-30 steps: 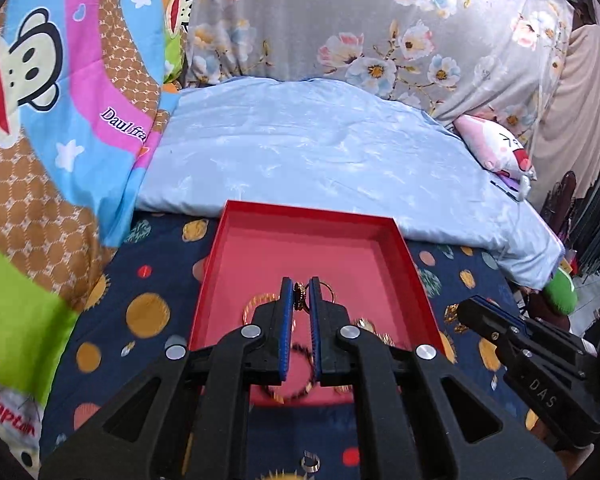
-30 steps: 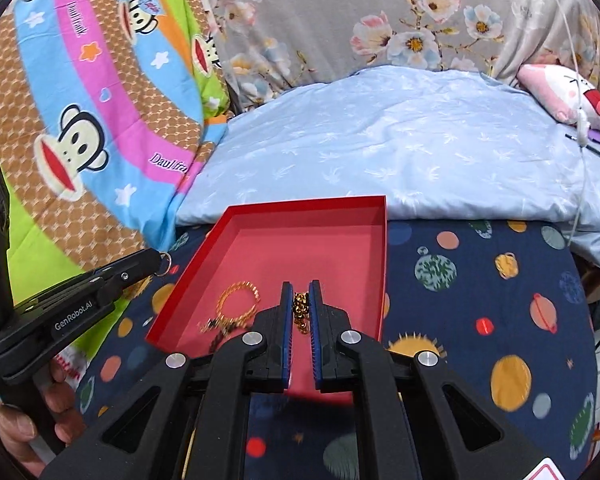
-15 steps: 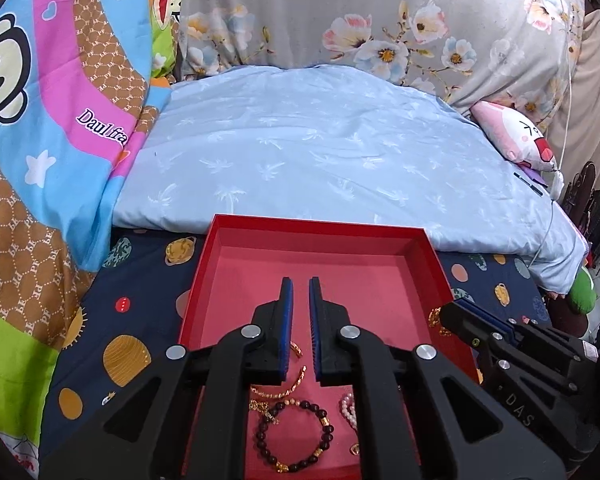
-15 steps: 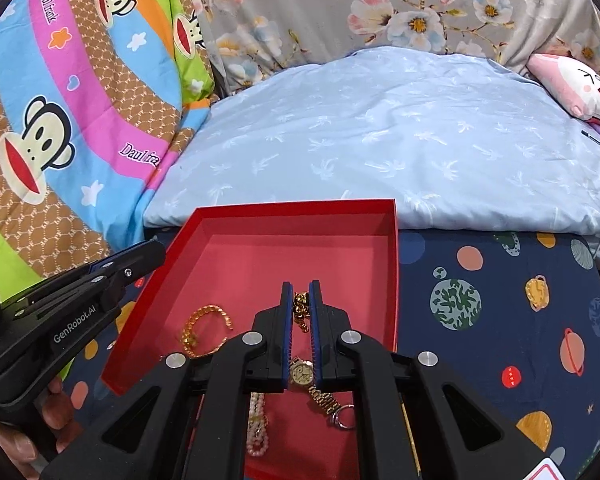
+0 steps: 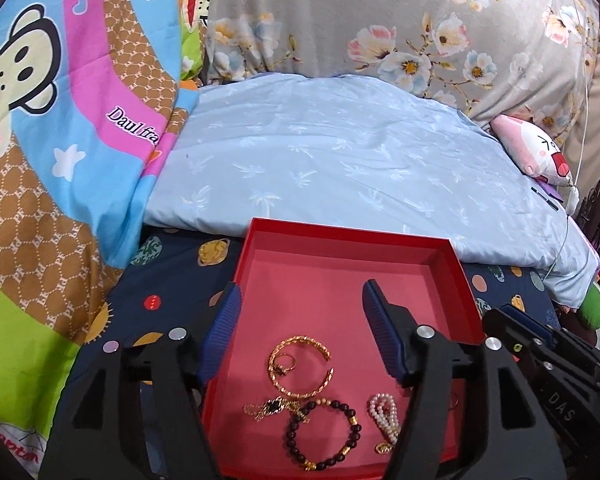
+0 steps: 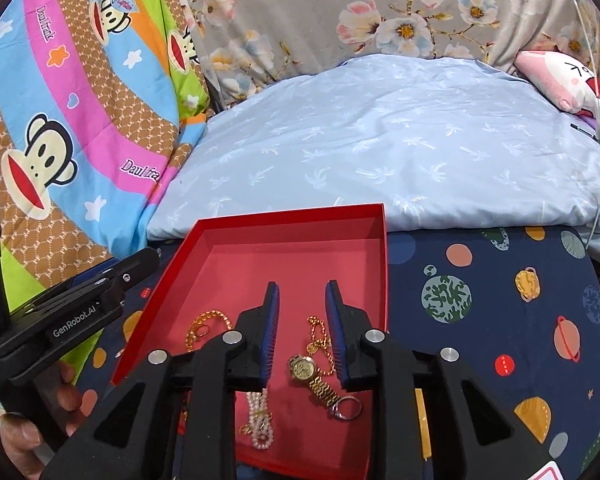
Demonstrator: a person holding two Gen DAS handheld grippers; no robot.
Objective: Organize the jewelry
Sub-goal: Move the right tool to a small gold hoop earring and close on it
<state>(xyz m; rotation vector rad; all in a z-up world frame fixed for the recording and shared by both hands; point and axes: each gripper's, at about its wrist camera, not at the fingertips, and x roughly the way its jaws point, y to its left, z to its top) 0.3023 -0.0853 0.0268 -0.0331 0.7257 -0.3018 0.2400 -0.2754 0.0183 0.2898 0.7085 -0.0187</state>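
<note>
- While both hover over the red tray [image 5: 342,242], the left hand-held gripper [image 5: 300,336] gapes wide, holding nothing.
- Right hand-held gripper [image 6: 302,330]: parted, empty.
- Watch [image 6: 305,367], gold bangle [image 5: 300,368], beads [image 5: 324,434], pearls [image 5: 386,420] lie in the tray's near half; a ring [image 6: 346,405], perhaps, touches the watch.

My left claw [image 5: 300,332] hangs wide open above the red tray [image 5: 340,236], and the tray's far half is bare floor with room to pass. Nearer me, a gold bangle [image 5: 300,368], dark bead bracelet [image 5: 324,434] and pearl strand [image 5: 386,416] crowd the floor. My right claw [image 6: 302,330], jaws parted, hangs over a gold watch [image 6: 306,368] and chain [image 6: 320,336]. The tray's low walls and a blue pillow [image 6: 380,140] behind block sideways sweeps.
</note>
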